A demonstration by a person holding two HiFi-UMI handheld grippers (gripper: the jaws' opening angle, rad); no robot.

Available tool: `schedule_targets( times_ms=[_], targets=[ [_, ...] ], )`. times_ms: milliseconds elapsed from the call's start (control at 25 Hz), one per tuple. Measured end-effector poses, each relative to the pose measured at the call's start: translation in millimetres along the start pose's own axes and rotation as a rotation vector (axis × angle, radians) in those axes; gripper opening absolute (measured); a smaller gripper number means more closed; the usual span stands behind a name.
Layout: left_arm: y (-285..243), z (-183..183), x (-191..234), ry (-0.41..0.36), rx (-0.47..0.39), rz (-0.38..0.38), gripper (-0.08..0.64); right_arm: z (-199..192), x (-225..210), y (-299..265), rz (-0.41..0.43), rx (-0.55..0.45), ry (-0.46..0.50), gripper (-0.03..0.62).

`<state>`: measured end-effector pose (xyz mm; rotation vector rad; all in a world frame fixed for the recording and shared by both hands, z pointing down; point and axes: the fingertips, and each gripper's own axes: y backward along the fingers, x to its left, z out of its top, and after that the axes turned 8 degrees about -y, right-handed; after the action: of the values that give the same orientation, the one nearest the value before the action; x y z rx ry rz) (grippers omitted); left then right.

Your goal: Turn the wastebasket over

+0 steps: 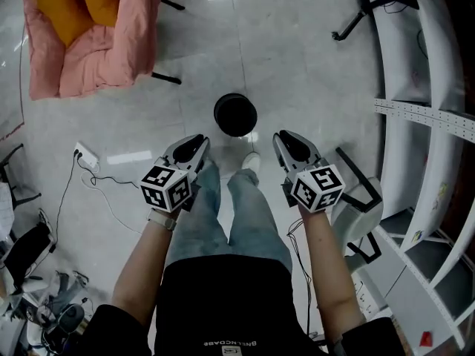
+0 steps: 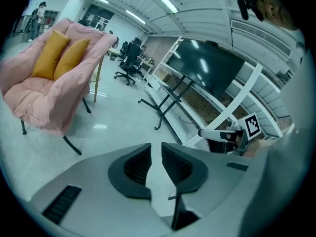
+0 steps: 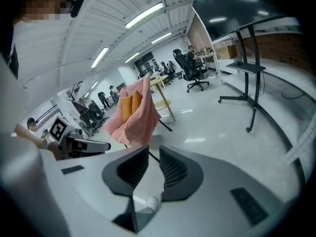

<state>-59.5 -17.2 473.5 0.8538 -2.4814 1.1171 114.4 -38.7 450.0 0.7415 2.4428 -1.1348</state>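
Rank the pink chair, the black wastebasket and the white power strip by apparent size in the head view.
Largest: pink chair.
Then: black wastebasket.
Smallest: white power strip.
All sit on the floor, so the order seems safe.

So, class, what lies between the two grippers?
The person's jeans-clad legs and a white shoe, shown in the head view between left gripper and right gripper.

Head view looks steeply down; gripper views share the chair (image 2: 37, 102).
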Motion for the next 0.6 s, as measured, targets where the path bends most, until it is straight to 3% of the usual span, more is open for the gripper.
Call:
schedule_targets(
  times_ms=[240, 600],
  targets=[
    [-52.4, -58.1, 50.6, 0.079, 0.058, -0.024, 0.146, -60.1, -49.8, -50.4, -0.04, 0.087, -0.048, 0.131],
    [-156.2, -141.1, 105.5, 0.048, 0.164, -0.107, 0.23, -137.2, -117.4, -128.2, -0.048, 0.179, -0.137, 0.226]
  ],
)
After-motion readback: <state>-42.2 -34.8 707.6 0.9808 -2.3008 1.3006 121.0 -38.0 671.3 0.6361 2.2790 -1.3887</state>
